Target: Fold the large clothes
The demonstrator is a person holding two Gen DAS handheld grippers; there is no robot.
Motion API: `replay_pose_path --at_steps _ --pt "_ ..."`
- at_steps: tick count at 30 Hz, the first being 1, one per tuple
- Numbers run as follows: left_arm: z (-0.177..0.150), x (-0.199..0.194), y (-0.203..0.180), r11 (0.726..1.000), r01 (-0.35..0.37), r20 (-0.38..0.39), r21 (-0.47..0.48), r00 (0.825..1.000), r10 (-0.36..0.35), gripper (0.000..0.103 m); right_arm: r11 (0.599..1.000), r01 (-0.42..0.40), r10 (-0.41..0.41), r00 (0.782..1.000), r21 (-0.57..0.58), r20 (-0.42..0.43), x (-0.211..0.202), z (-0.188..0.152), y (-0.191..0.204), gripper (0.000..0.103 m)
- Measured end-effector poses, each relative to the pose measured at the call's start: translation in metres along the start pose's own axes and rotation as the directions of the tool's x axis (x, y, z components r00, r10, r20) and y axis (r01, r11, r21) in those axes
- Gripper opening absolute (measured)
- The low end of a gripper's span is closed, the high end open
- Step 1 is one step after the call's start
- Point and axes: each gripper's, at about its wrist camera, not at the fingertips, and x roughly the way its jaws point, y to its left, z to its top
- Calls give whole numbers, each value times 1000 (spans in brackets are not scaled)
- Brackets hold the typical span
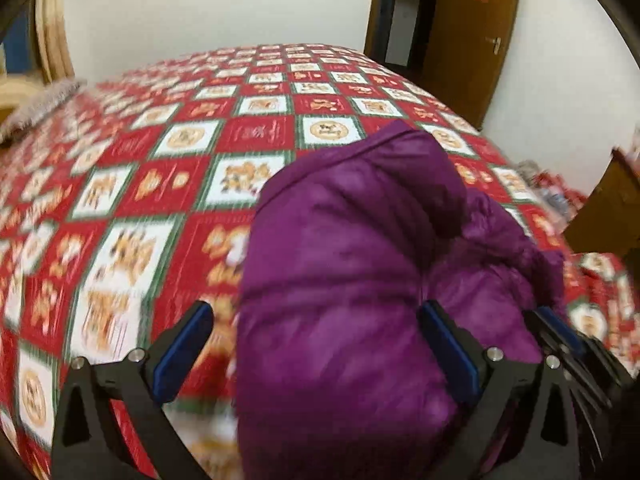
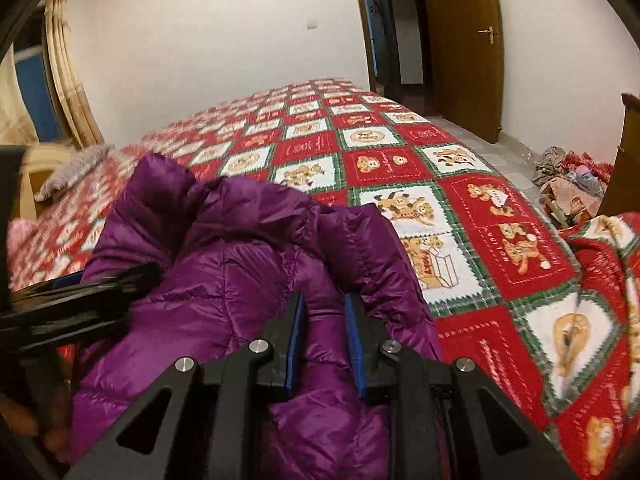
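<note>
Left wrist view: left gripper (image 1: 316,344) has its jaws wide apart w/ a thick purple jacket (image 1: 352,264) bulging up between them. Right blue pad (image 1: 448,348) lies against the fabric; left pad (image 1: 182,350) stands clear of it, over the bedspread (image 1: 168,152), so no clamp there. Frame is blurred, esp. on the left side. The right gripper's tip (image 1: 560,332) shows at the jacket's right edge.

Right wrist view: right gripper (image 2: 324,332) jaws nearly together, clamped on a fold of the jacket (image 2: 224,280); quilted fabric fills the narrow gap between the blue pads. Left gripper (image 2: 80,296) shows as a dark blurred shape at the jacket's left side.

Jacket sits bunched in a puffy heap at the near edge of the bed, toward its near right corner, collar/hood part sticking up on the far side. Bedspread is red, white & green checks w/ bear prints. A grey pillow (image 2: 72,172) lies at the bed's far left edge. A heap of clothes (image 2: 568,184) lies on the floor past the right edge. Brown door (image 2: 464,48) stands open in the far wall; curtain (image 2: 68,76) at left.
</note>
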Motion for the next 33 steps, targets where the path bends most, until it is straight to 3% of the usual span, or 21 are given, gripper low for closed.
replay_pose_path --at_steps 3,5,7,8,12,18,22,26,29,33 --pt "-15 -31 20 998 55 11 -26 998 -54 103 1000 -6 6 999 -7 -31 -22 1 3 25" --pt "-23 -48 30 997 65 32 -28 997 -64 103 998 -56 57 998 38 -27 -39 0 -4 37" --pt "-31 -61 38 997 76 50 -20 996 -74 103 984 -122 123 992 127 2 -61 -4 -20 66" --pt "-34 -67 40 997 82 60 -8 995 -81 103 974 -149 146 989 169 27 -72 -7 -29 70" --pt "-39 -70 52 985 166 71 -54 984 -162 103 940 -228 225 973 253 41 -90 -18 -55 71" --pt "-37 -35 51 945 262 -13 -197 963 -270 103 944 -229 247 968 238 -45 -69 -23 -64 72" --pt "-35 -13 35 939 281 -51 -197 954 -296 103 948 -214 242 965 236 -98 -39 -24 -65 72" --pt "-39 -4 31 929 325 -57 -176 939 -339 103 919 -274 315 942 283 -112 -14 -36 -66 72" --pt "-46 9 41 893 379 -76 -242 910 -406 103 937 -279 305 947 212 -98 -16 -42 -55 72" --pt "-46 8 32 905 378 -73 -197 915 -398 103 945 -274 296 949 176 -111 -12 -43 -48 72"
